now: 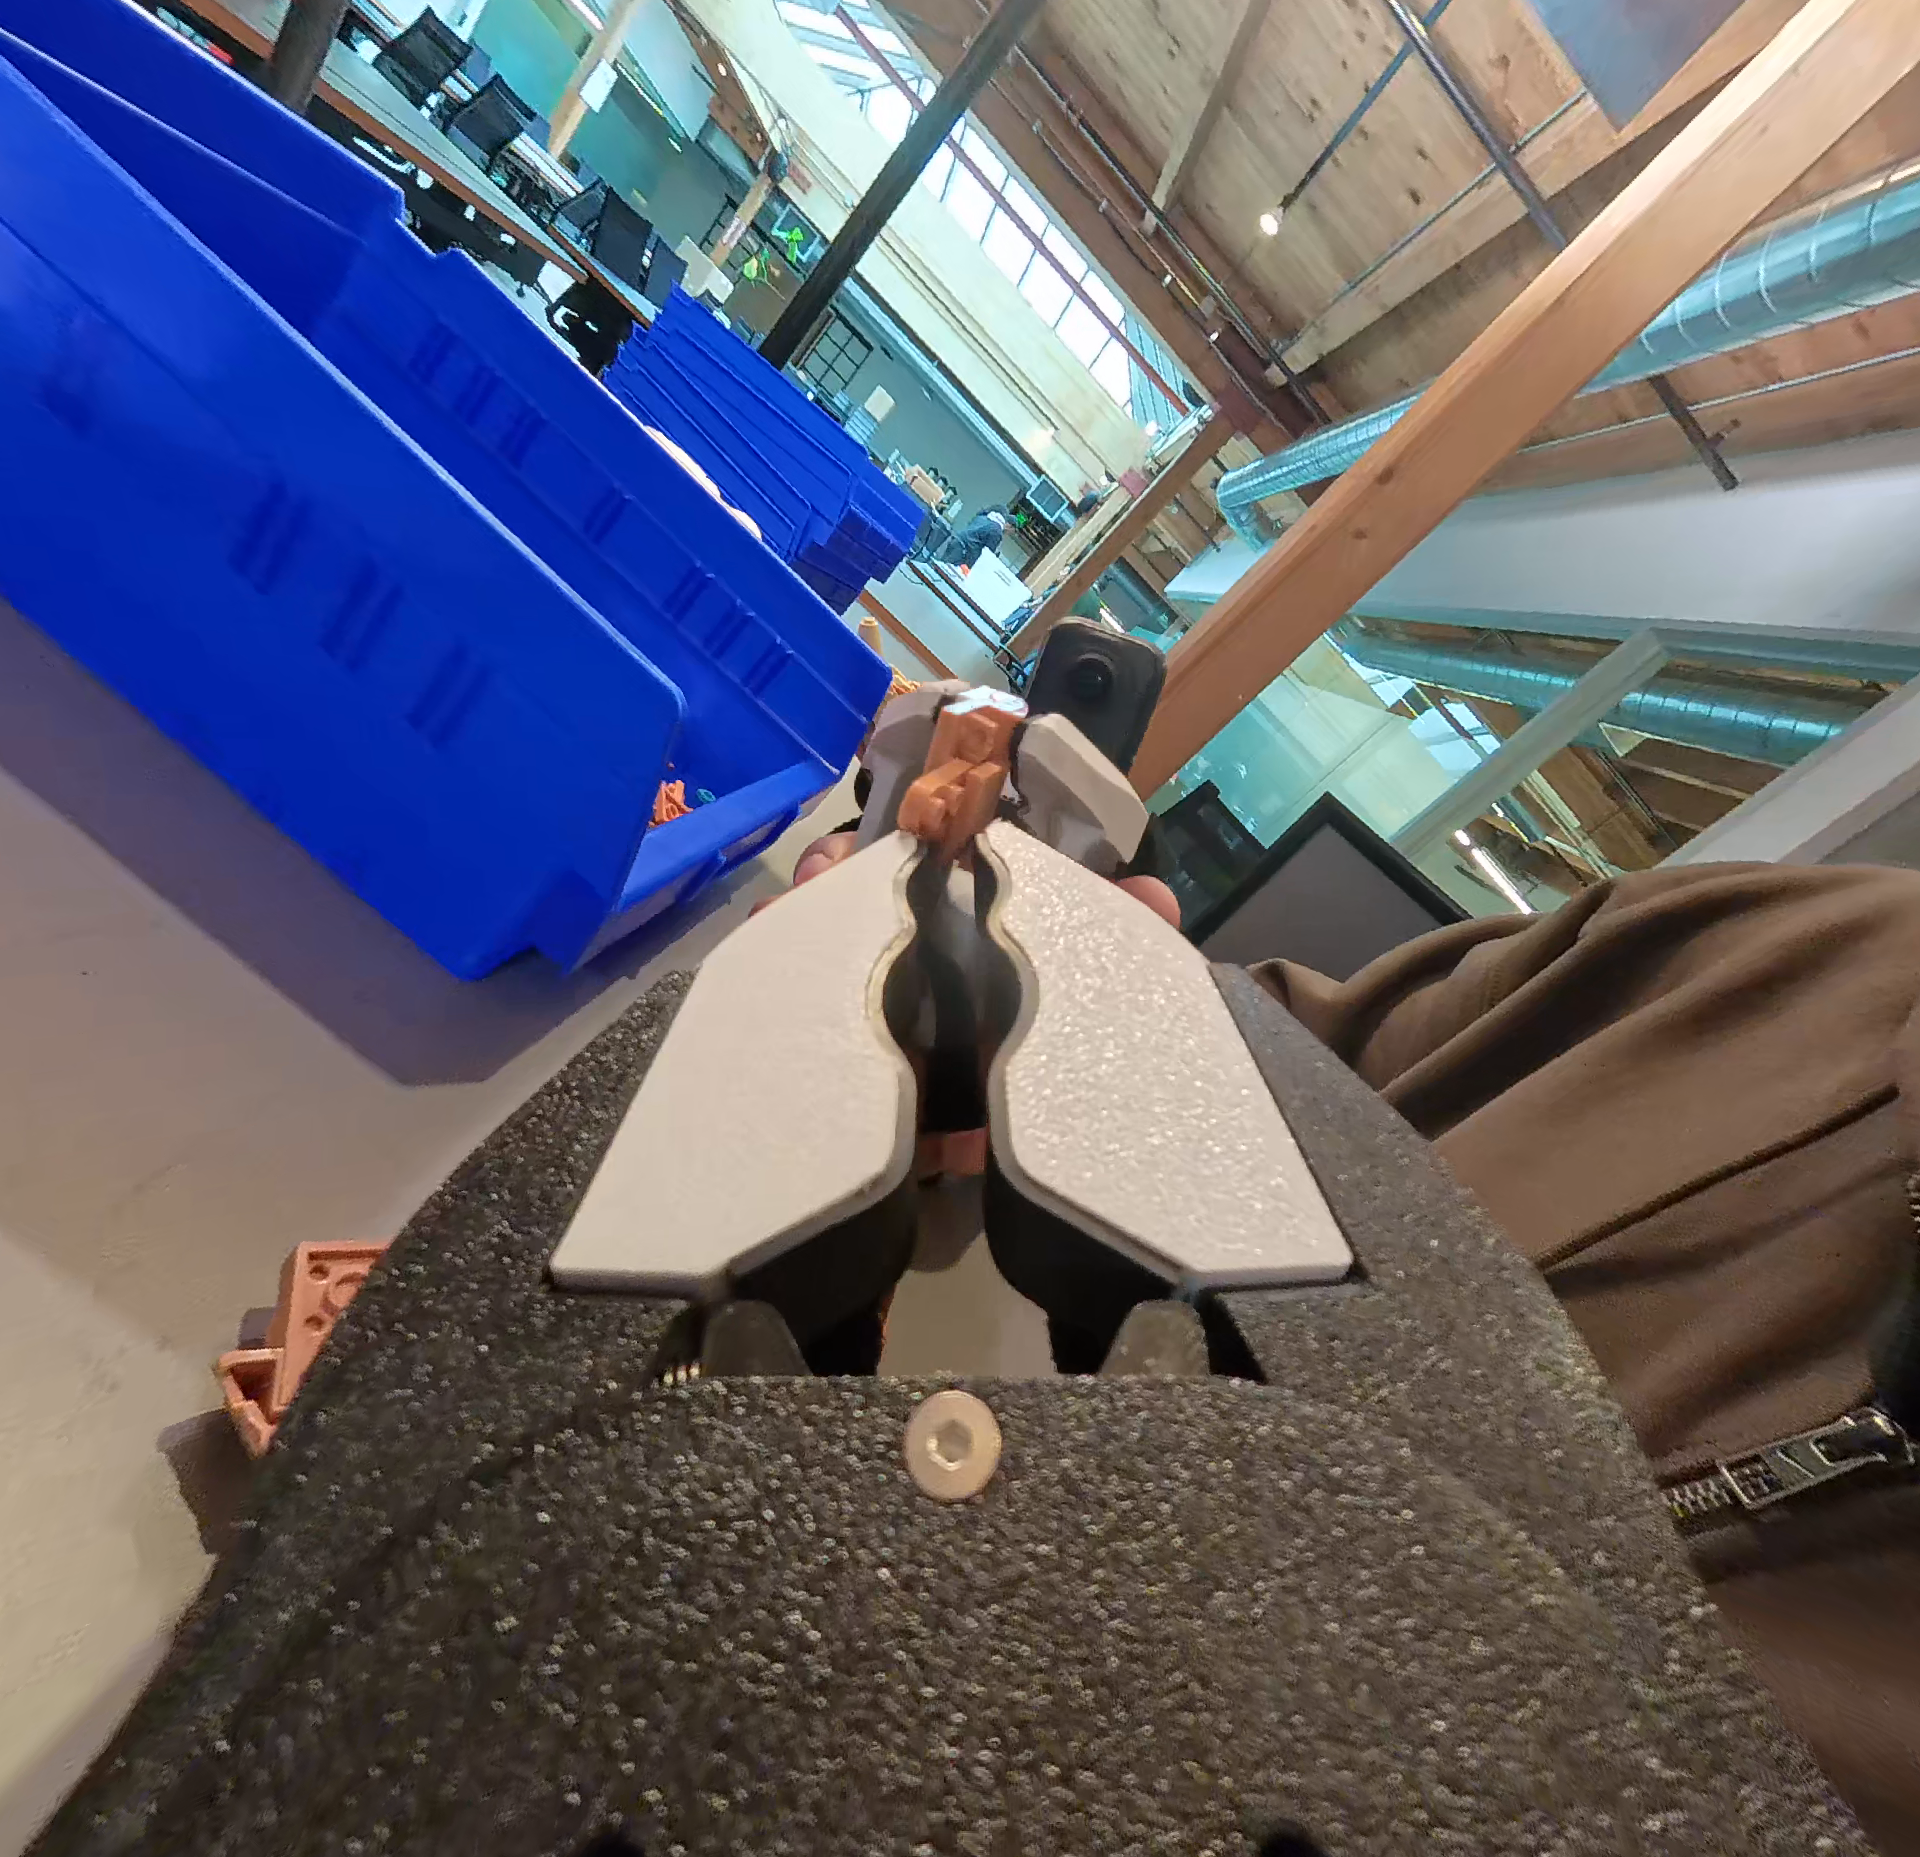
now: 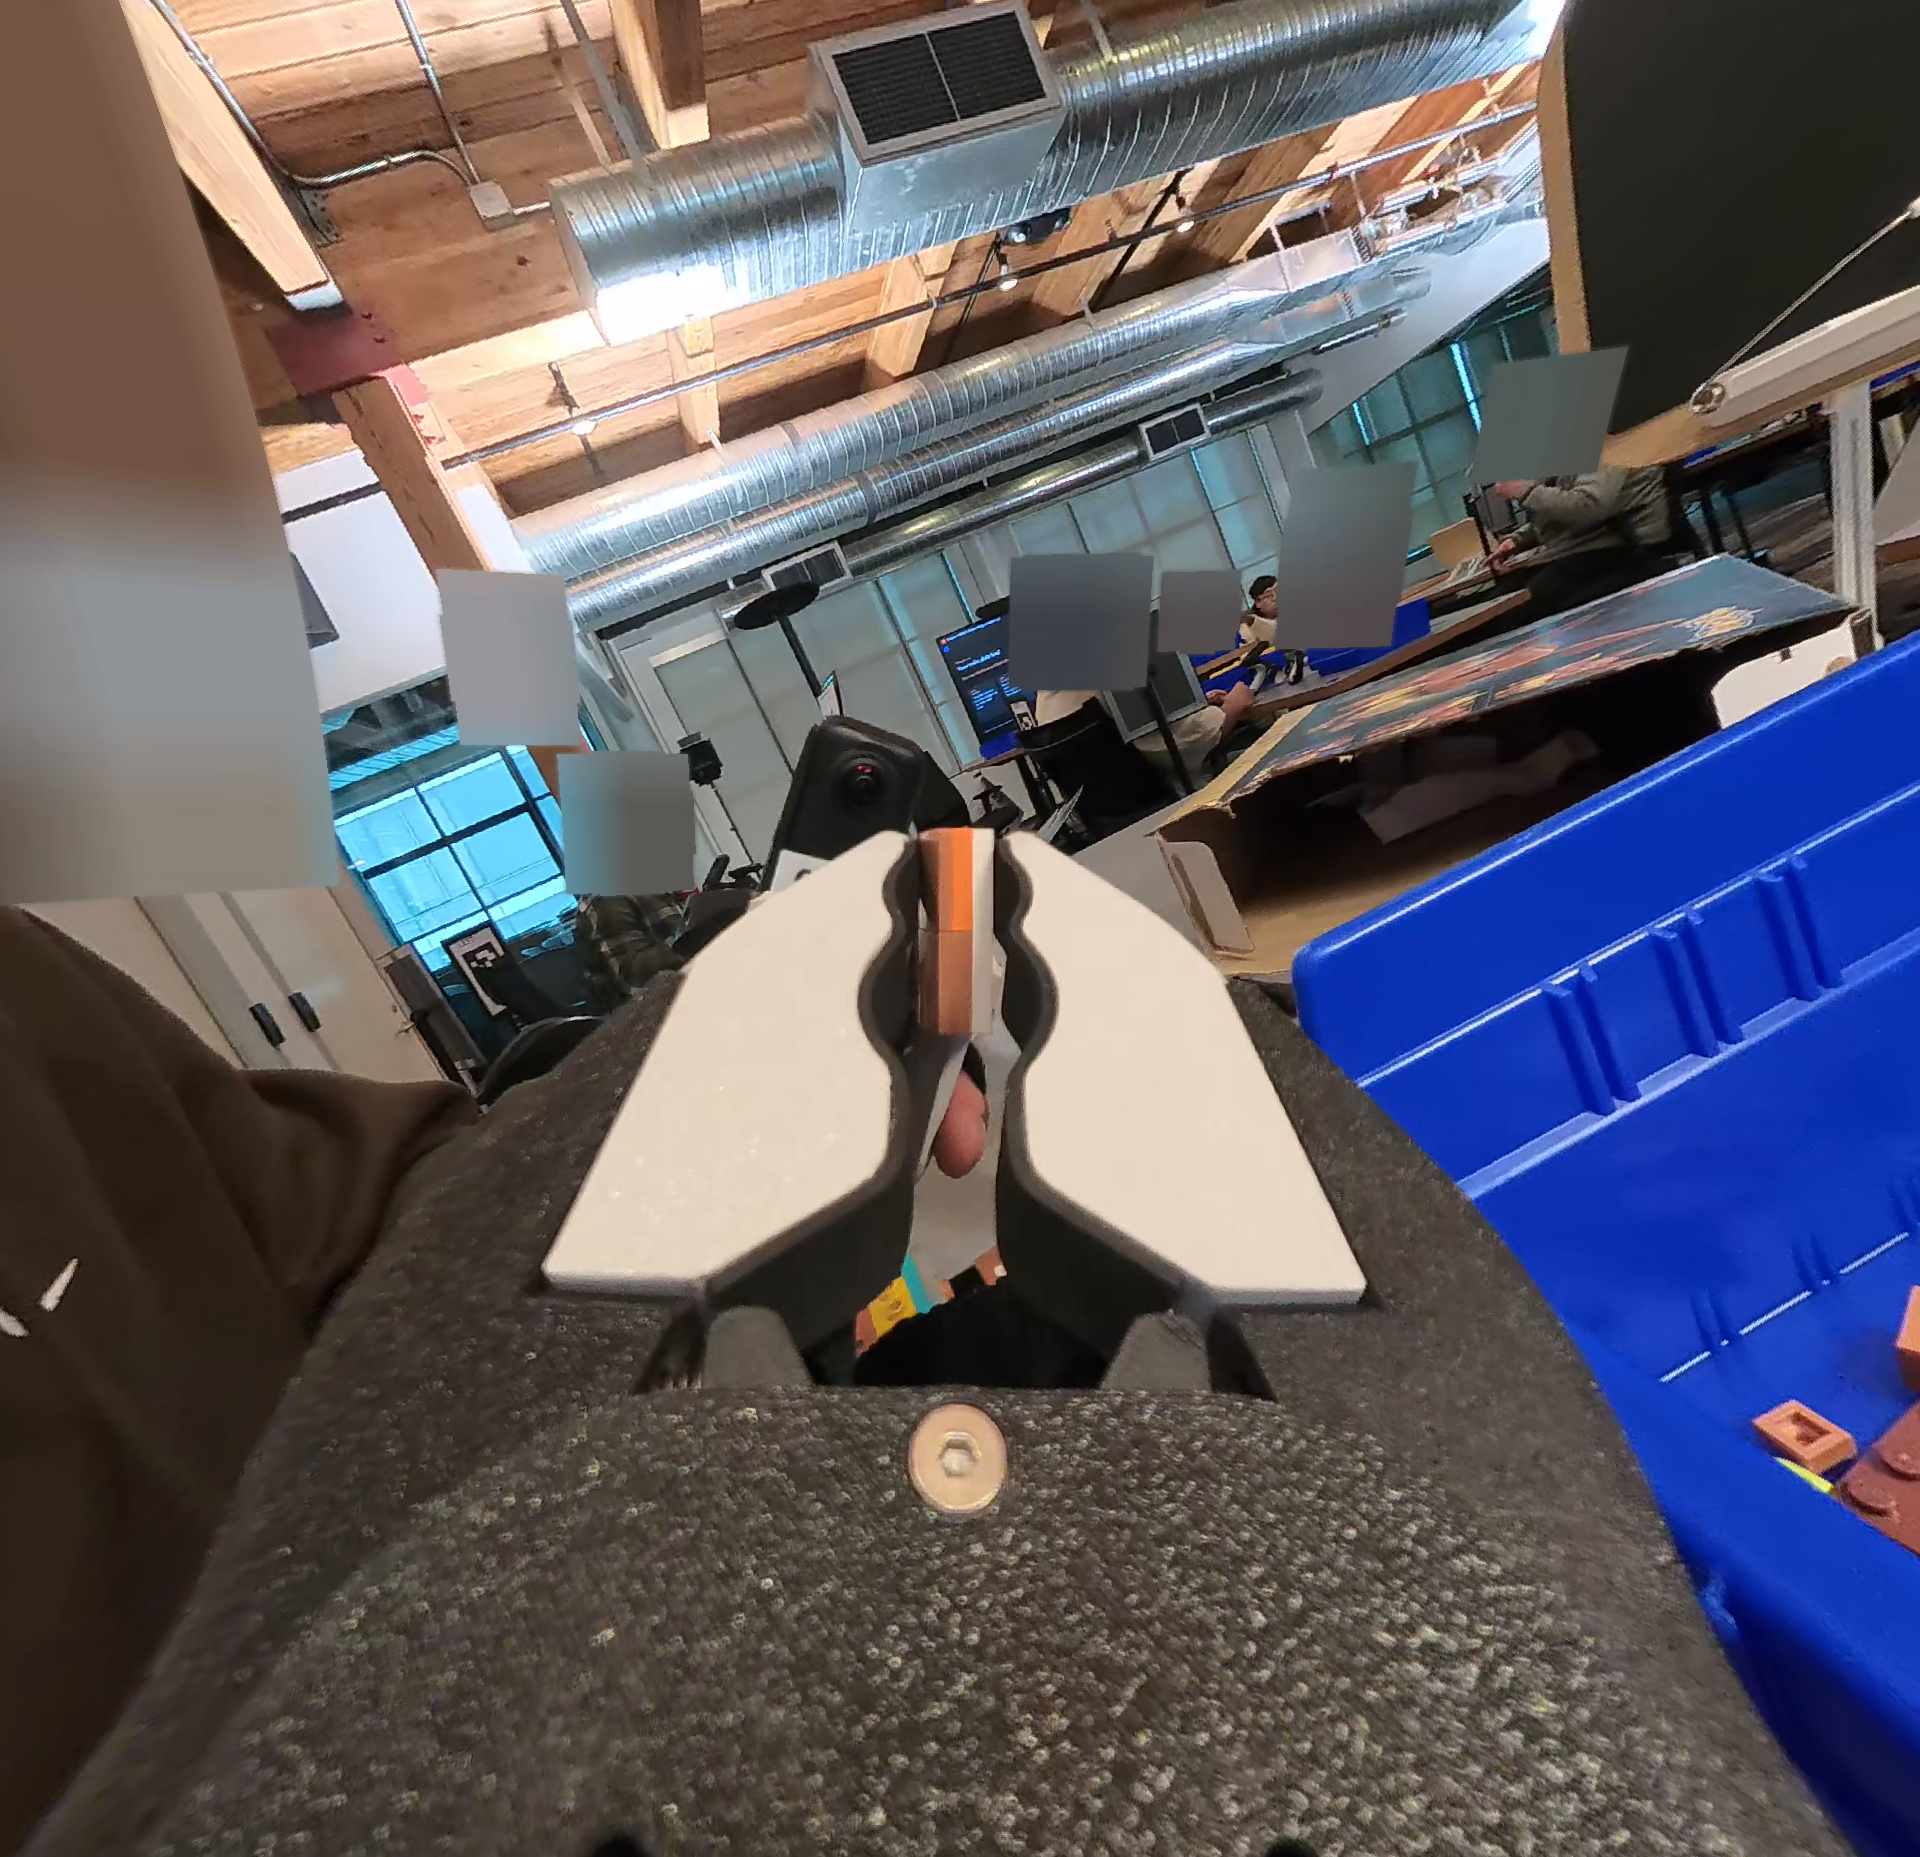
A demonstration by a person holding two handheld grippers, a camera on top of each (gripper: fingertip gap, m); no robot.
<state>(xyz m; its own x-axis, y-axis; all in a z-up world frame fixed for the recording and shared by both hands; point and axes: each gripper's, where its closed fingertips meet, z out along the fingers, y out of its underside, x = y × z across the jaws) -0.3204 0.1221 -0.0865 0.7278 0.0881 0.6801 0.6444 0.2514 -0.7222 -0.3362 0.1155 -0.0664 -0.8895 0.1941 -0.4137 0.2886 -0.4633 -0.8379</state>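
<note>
My left gripper has its grey fingers nearly closed, and its tips pinch the lower end of a small orange brick piece. My right gripper faces it tip to tip and is shut on the same orange piece, which has a white part against it. In the left wrist view the right gripper shows beyond the piece, with its black camera above. The left gripper's camera shows in the right wrist view. Both are held up in the air. A person's fingertip shows between the right fingers.
Large blue bins stand on the pale table to the left; one holds orange pieces. Loose pinkish-orange bricks lie by the left gripper's body. Another blue bin with brown bricks is on the right, behind it a cardboard box. A brown sleeve is near. Left and right tips are no more than a few centimetres apart.
</note>
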